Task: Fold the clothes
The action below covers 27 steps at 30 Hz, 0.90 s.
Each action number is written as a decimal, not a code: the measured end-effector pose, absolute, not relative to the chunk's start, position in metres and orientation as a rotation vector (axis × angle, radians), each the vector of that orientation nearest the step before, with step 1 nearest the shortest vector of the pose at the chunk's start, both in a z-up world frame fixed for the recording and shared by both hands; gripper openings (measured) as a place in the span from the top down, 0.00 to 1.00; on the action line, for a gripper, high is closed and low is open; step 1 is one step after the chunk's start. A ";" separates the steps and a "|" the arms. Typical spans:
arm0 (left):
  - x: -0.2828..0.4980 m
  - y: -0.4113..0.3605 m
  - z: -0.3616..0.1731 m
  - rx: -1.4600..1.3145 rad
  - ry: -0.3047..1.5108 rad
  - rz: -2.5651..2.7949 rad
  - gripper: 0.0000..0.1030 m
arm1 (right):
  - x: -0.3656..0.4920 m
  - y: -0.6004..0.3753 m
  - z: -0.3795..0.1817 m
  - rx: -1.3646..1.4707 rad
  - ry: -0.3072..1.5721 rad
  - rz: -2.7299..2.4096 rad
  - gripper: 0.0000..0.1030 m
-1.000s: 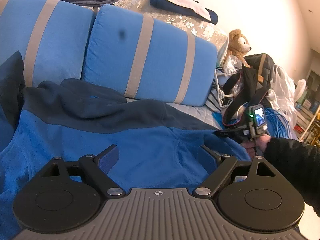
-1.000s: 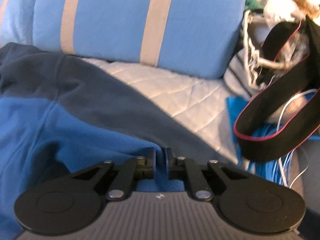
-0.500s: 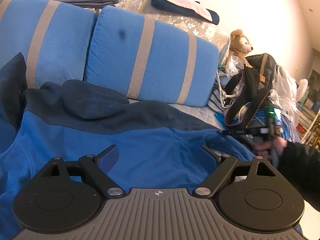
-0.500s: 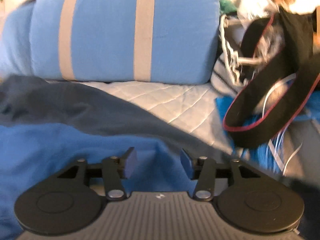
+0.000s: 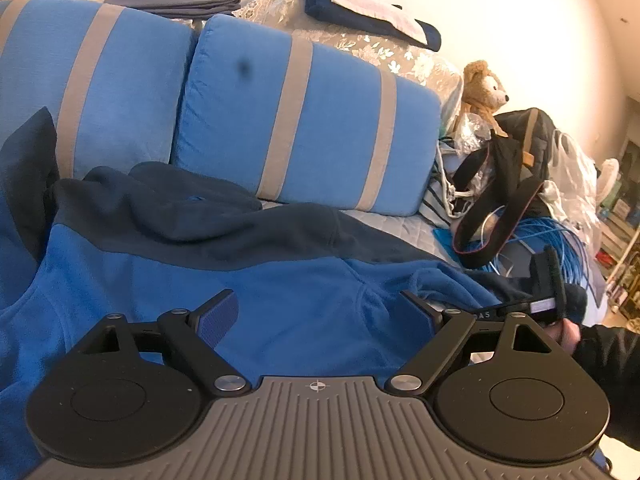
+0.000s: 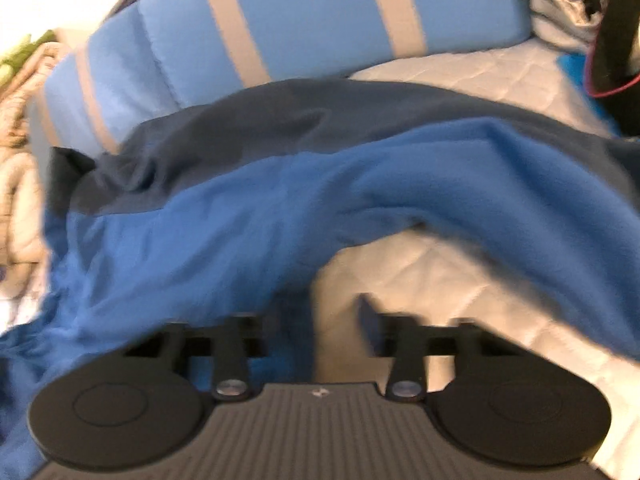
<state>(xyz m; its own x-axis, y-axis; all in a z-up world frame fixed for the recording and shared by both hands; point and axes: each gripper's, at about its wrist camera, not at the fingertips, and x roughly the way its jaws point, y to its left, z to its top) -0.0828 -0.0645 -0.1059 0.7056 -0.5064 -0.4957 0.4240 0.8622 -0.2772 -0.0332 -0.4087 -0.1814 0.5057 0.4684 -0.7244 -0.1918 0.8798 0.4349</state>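
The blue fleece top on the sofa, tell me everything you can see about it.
The blue fleece top looks soft and fuzzy: bright blue body, dark navy band across the upper part and hood-like bunch near the striped cushions. It lies spread but rumpled on the quilted seat cover, one sleeve curving sideways. Neither open tool grips it.

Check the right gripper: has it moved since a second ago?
Yes. The right gripper has opened, let go of the fleece and swung left: the striped cushion now sits further right in its view.

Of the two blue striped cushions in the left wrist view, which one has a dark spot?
The right cushion, nearer the teddy bear, has the dark spot near its top; the left cushion shows none.
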 end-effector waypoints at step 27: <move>-0.083 -0.064 -0.106 -0.141 0.598 -0.504 0.16 | -0.023 -0.471 -0.213 1.102 0.881 0.120 0.49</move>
